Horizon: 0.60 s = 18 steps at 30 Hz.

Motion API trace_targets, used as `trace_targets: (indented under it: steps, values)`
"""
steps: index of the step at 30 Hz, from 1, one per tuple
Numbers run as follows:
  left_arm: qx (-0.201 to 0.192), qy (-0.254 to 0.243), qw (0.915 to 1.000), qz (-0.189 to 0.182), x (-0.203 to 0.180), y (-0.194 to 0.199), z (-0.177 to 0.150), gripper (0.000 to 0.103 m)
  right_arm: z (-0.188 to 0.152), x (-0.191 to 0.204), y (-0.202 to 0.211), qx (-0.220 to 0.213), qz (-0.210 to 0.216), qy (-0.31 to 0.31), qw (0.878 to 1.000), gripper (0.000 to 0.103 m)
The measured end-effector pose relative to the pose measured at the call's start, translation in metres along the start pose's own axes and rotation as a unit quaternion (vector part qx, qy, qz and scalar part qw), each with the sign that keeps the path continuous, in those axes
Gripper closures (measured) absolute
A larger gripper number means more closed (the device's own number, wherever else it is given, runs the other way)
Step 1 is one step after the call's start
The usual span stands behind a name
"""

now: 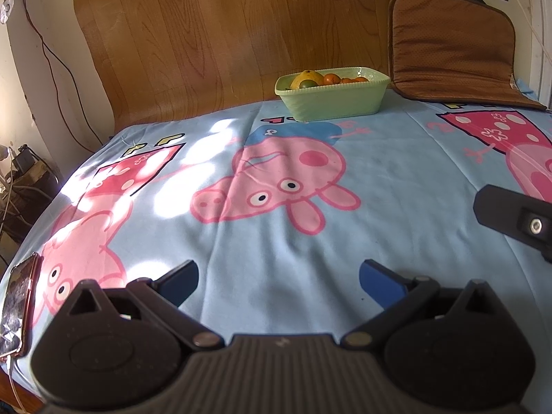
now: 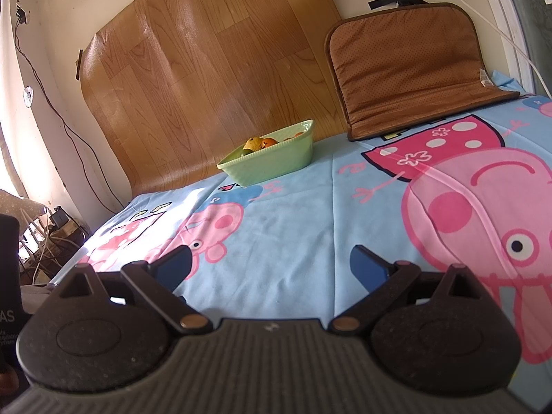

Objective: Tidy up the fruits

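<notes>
Both grippers, left (image 1: 278,277) and right (image 2: 270,264), hang empty with jaws apart. Fruit (image 1: 322,78) sits in dish (image 1: 331,101) at bed's far edge. Probably light, round, slippery; I'd pinch one across its middle.

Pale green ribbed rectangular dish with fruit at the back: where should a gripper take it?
Probably by the near long rim of the pale green ribbed rectangular dish, coming from the front over the blue cartoon-print cloth. The flared lip suits a two-finger pinch; wood-grain sheet blocks the far side.

Left gripper (image 1: 278,282): jaws spread wide, nothing between them (blue pads showing). Right gripper (image 2: 270,264): likewise spread, empty, held low and level.
</notes>
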<state>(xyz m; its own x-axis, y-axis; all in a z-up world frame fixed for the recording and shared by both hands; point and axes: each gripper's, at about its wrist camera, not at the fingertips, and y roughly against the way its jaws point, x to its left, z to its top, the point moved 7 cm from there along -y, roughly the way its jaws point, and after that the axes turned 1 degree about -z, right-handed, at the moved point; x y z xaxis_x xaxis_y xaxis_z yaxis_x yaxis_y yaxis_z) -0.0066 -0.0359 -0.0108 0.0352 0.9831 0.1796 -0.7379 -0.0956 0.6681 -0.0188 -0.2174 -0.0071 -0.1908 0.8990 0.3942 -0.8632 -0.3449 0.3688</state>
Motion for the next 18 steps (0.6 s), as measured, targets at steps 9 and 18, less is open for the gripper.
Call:
trace_targets:
  steps: [9,18]
  values:
    - [0.004,0.002,1.0000,-0.006,-0.0001,-0.0008,-0.0010,0.000,0.0002,-0.0001,-0.0001,0.000,0.000,0.000,1.000,0.003]
    - [0.003,0.005,0.9999,-0.009,0.0011,0.0009,0.0011,0.000,-0.0006,-0.0011,-0.0002,0.000,0.000,0.000,1.000,0.003]
